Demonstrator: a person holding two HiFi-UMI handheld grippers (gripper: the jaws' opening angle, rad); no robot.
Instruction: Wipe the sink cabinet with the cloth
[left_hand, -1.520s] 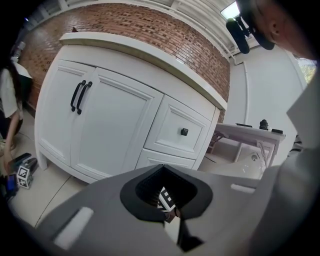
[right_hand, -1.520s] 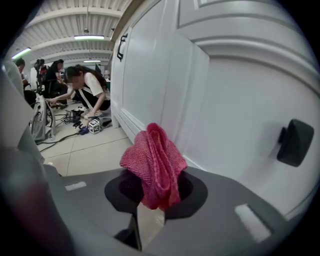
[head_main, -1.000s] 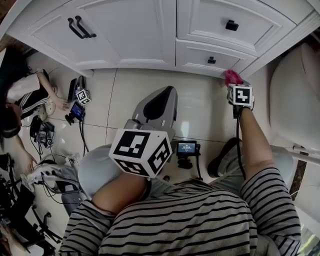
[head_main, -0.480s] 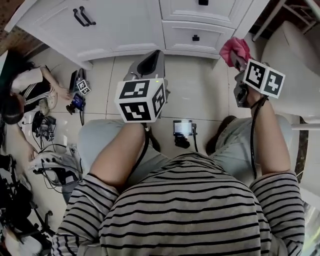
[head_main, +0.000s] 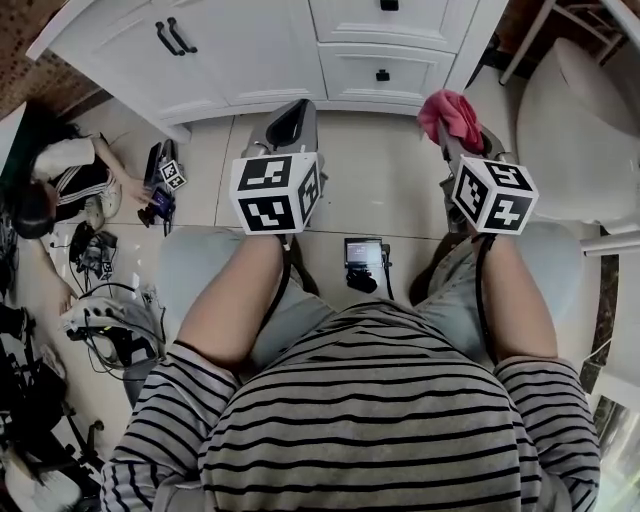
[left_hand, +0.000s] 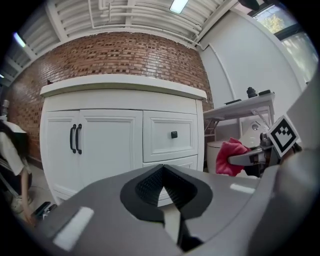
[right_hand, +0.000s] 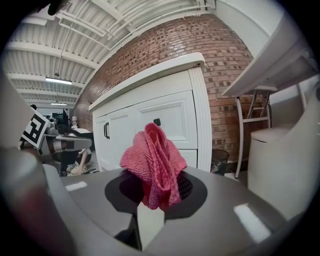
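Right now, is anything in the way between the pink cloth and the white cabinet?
No, nothing visible. The right gripper holds the cloth up in the air, apart from the cabinet, and only bare floor lies between them.

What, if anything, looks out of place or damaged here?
Nothing spilled or damaged: the sink cabinet doors and drawers sit shut and square. Only loose cables and a small screen device clutter the floor. The cloth is bunched in the right gripper, off the cabinet.
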